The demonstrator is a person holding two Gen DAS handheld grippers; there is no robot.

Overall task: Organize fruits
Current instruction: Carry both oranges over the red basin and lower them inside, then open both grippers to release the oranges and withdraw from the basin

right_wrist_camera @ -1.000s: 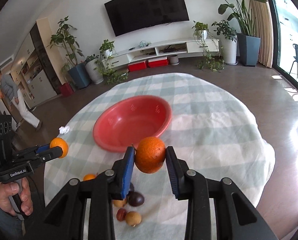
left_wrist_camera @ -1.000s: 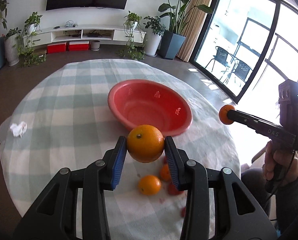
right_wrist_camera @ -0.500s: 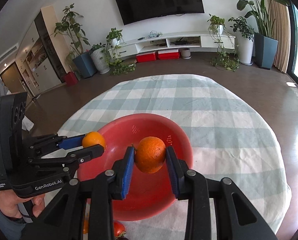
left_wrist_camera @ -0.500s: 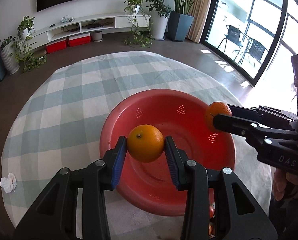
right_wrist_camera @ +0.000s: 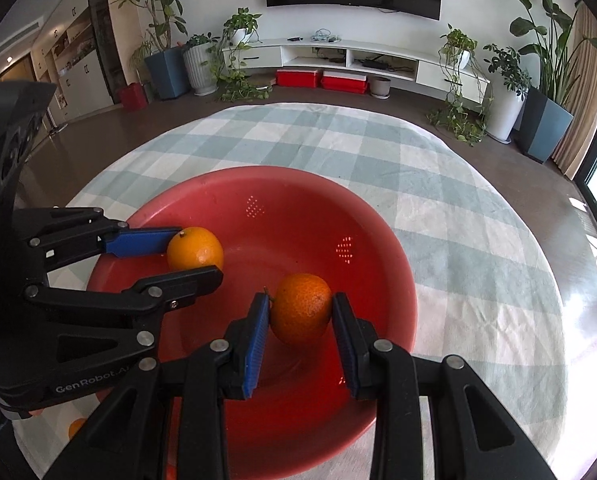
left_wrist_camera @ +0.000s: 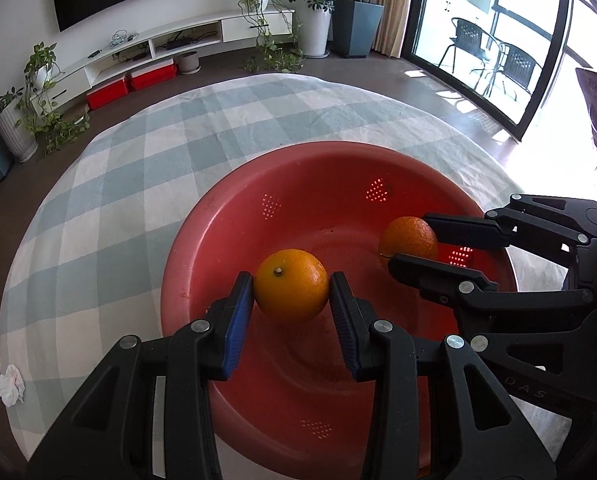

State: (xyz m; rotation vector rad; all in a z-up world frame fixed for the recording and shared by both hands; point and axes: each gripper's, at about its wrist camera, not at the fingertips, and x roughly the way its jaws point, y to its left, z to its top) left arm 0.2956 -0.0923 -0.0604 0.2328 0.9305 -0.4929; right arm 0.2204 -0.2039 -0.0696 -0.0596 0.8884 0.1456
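A red bowl [left_wrist_camera: 218,240] [right_wrist_camera: 394,280] sits on the checked tablecloth. My left gripper [left_wrist_camera: 291,292] is shut on a smooth orange [left_wrist_camera: 291,285], held inside the bowl above its bottom. In the right wrist view that same gripper [right_wrist_camera: 190,250] comes in from the left with its orange [right_wrist_camera: 195,249]. My right gripper [right_wrist_camera: 301,312] is shut on a darker, rougher orange [right_wrist_camera: 301,307], also over the bowl's inside. The left wrist view shows it [left_wrist_camera: 412,240] entering from the right with its orange [left_wrist_camera: 407,240].
A crumpled white tissue [left_wrist_camera: 9,384] lies near the table's left edge. A small orange fruit [right_wrist_camera: 75,427] shows on the cloth below the left gripper. Beyond the round table [right_wrist_camera: 478,220] are brown floor, potted plants and a white TV shelf.
Both grippers have carried their oranges forward and down, from in front of the bowl to inside its rim. The loose fruits on the cloth have dropped almost out of sight.
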